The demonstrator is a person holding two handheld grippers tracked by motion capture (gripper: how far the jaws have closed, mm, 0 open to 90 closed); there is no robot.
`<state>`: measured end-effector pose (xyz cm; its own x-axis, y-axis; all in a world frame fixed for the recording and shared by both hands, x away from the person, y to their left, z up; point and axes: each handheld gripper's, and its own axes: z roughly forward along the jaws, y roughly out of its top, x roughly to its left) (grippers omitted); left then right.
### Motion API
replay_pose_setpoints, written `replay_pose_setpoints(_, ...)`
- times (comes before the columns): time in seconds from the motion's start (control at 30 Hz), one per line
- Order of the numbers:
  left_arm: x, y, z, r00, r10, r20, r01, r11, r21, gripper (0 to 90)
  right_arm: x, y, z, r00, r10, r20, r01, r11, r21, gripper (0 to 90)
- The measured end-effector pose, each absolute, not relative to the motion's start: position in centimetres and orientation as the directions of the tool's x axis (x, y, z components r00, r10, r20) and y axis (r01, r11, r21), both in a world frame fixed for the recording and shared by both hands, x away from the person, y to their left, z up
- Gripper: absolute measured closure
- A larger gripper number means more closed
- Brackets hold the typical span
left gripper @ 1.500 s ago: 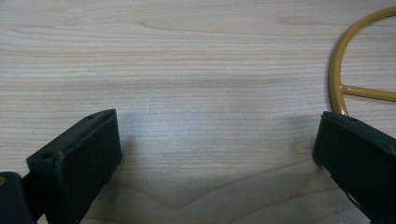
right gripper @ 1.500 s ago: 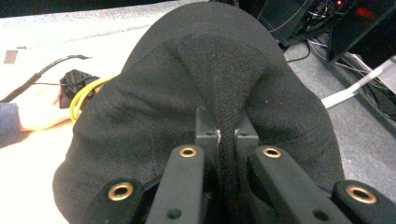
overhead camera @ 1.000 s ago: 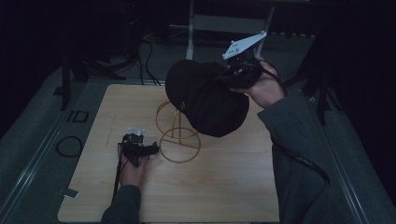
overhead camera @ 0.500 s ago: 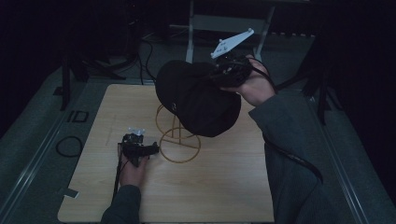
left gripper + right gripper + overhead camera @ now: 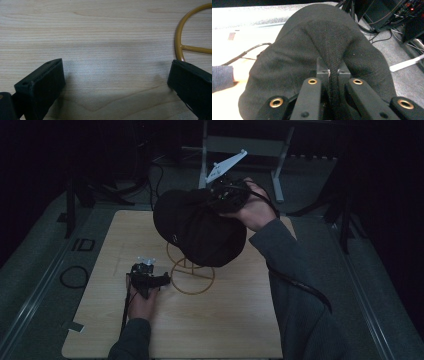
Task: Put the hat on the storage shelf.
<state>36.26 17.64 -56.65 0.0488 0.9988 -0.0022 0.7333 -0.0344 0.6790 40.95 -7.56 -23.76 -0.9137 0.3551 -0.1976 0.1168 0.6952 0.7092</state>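
Observation:
A black cap (image 5: pixel 197 227) hangs in the air over a yellow wire stand (image 5: pixel 192 275) near the middle of the wooden table (image 5: pixel 225 320). My right gripper (image 5: pixel 225 195) is shut on a pinched fold of the cap (image 5: pixel 332 50), with its jaws pressed close on the fabric (image 5: pixel 333 75). My left gripper (image 5: pixel 150 279) rests low on the table just left of the stand's base ring. Its jaws stand wide apart with bare wood between them (image 5: pixel 115 82), and the ring (image 5: pixel 178 42) curves past the right jaw.
The table's edges drop to a grey floor all round. A black cable loop (image 5: pixel 74 276) lies on the floor at the left, and metal frame legs (image 5: pixel 205 155) stand beyond the far edge. Bare tabletop lies in front of the stand.
My right gripper has carried the cap to the left and slightly down, over the stand. The left gripper has stayed where it was.

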Motion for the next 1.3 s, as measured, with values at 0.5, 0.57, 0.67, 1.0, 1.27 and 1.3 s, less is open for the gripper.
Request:
replay_pose_setpoints(0.5, 36.2, 17.6, -56.6, 0.05, 0.999, -0.002, 0.735, -0.035, 0.677, 0.7, 42.3, -4.7, -27.4, -0.928, 0.337, -0.159, 0.146, 0.722, 0.677, 84.2)
replay_pose_setpoints(0.57, 36.2, 17.6, -56.6, 0.05, 0.999, -0.002, 0.735, -0.035, 0.677, 0.7, 42.4, -4.5, -27.6, -0.93, 0.334, -0.156, 0.148, 0.726, 0.672, 84.0)
replay_pose_setpoints(0.67, 36.2, 17.6, -56.6, 0.049, 0.999, -0.002, 0.735, -0.035, 0.678, 0.7, 42.5, -3.4, -28.4, -0.933, 0.326, -0.15, 0.151, 0.737, 0.659, 83.7)
replay_pose_setpoints(1.0, 36.2, 17.6, -56.6, 0.05, 0.999, -0.002, 0.734, -0.035, 0.678, 0.7, 42.6, -1.9, -29.5, -0.93, 0.332, -0.158, 0.161, 0.754, 0.637, 79.8)
replay_pose_setpoints(1.27, 36.2, 17.6, -56.6, 0.051, 0.999, 0.002, 0.735, -0.039, 0.677, 0.7, 43.4, -2.1, -30.4, -0.89, 0.425, -0.163, 0.222, 0.718, 0.66, 55.8)
replay_pose_setpoints(1.3, 36.2, 17.6, -56.6, 0.049, 0.999, 0.001, 0.734, -0.037, 0.678, 0.7, 43.4, -2.1, -30.4, -0.884, 0.435, -0.17, 0.226, 0.717, 0.66, 54.1)
